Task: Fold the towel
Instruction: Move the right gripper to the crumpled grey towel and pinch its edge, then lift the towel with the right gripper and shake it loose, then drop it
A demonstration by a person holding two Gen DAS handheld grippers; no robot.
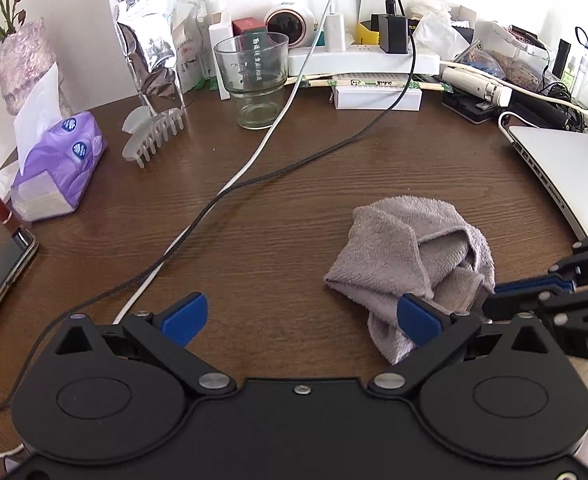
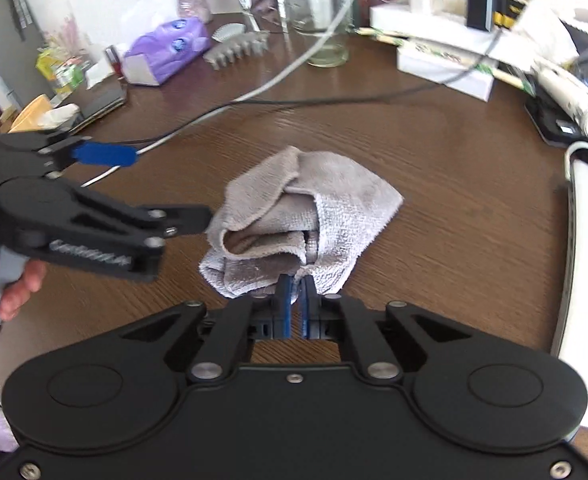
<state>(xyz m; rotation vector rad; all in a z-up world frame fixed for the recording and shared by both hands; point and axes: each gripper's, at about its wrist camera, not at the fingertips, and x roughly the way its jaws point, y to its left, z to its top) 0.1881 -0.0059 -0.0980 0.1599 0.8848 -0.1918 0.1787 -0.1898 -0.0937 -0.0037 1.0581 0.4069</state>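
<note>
Towel (image 2: 294,216) lies crumpled in a loose grey heap on the brown wooden bench (image 1: 277,208), toward the near right part of it, with several edges rolled inward and one flap draped over the rest. No flat layer or clean crease shows anywhere, so by my reading the folding has hardly started: the cloth must first be spread out and only then doubled over.

At its near edge the right tool (image 2: 295,300) has its two blue fingers drawn almost together, and a bit of the cloth seems to sit between them; I judge it to be clamped on the towel's hem, though the pinch itself is partly hidden. The left tool (image 1: 300,320) is spread wide with nothing between its blue fingers. One finger (image 1: 418,318) overlaps the towel's left side in its own view, the other (image 1: 185,314) stands over bare wood; whether it touches the cloth I cannot tell.

Just beyond the towel a white cable (image 1: 253,152) and a black cable (image 1: 294,168) run across the wood, near enough to get in the way once the cloth is opened out. A laptop (image 1: 566,172) lies to the right, well apart a glass (image 1: 255,80), a hair clip (image 1: 153,134) and a purple tissue pack (image 1: 59,164) stand toward the back and left.
</note>
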